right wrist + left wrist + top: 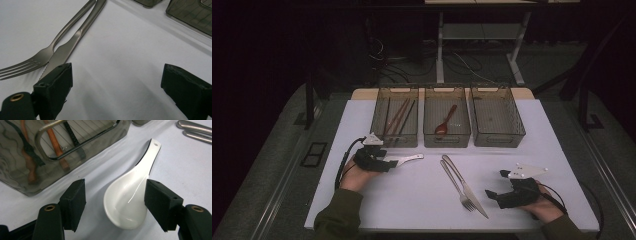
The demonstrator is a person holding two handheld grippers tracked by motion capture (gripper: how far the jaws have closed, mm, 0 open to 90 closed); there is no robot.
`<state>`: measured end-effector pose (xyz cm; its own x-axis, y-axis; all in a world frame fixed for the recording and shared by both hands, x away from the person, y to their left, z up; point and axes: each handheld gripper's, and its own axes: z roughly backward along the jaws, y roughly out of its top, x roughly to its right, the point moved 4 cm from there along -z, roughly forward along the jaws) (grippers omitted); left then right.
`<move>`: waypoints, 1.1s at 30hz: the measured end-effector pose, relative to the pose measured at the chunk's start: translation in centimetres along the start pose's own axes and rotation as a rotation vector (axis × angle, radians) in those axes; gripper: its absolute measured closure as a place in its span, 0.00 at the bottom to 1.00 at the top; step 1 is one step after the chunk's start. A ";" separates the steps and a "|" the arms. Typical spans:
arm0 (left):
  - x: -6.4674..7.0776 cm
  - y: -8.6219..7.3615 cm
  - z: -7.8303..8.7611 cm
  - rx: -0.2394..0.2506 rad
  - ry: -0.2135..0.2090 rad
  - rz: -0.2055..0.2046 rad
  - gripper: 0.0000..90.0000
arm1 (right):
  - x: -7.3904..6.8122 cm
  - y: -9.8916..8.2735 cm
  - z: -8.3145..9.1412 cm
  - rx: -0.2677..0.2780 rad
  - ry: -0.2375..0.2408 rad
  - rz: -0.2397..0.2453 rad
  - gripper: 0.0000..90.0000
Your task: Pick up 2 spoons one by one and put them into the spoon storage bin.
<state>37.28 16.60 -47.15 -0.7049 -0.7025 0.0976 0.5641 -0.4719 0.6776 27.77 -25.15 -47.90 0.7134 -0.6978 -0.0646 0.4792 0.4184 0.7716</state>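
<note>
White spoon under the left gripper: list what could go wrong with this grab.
1. The white spoon is glossy and rounded; the left gripper straddles its bowl with only one pad near the rim, so it might squirt out as the jaws close.
2. The left bin stands close by; a skidding spoon could knock it.
3. Lifted by the bowl, the handle may tip down.

spoon bowl (388,163): hidden under the left gripper (381,161), high view
fork tines (15,68): cut off, left edge
knife blade (58,56): tip behind jaw
</note>
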 end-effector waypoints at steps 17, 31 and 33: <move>0.9 -0.1 0.0 -0.044 -0.056 -0.082 0.63 | 0.0 0.0 -0.1 -0.002 0.000 0.006 0.11; 1.8 0.1 -0.1 -0.078 -0.054 -0.176 0.73 | 0.0 0.0 -0.2 -0.006 -0.003 0.009 0.11; 2.0 0.1 -0.1 -0.081 -0.055 -0.174 0.75 | 0.0 -0.1 -0.2 -0.008 -0.004 0.008 0.11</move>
<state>35.97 15.17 -46.95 -0.8159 -0.5776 0.0248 0.4626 -0.6265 0.6273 27.81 -25.05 -48.05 0.7154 -0.6965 -0.0558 0.4773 0.4288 0.7670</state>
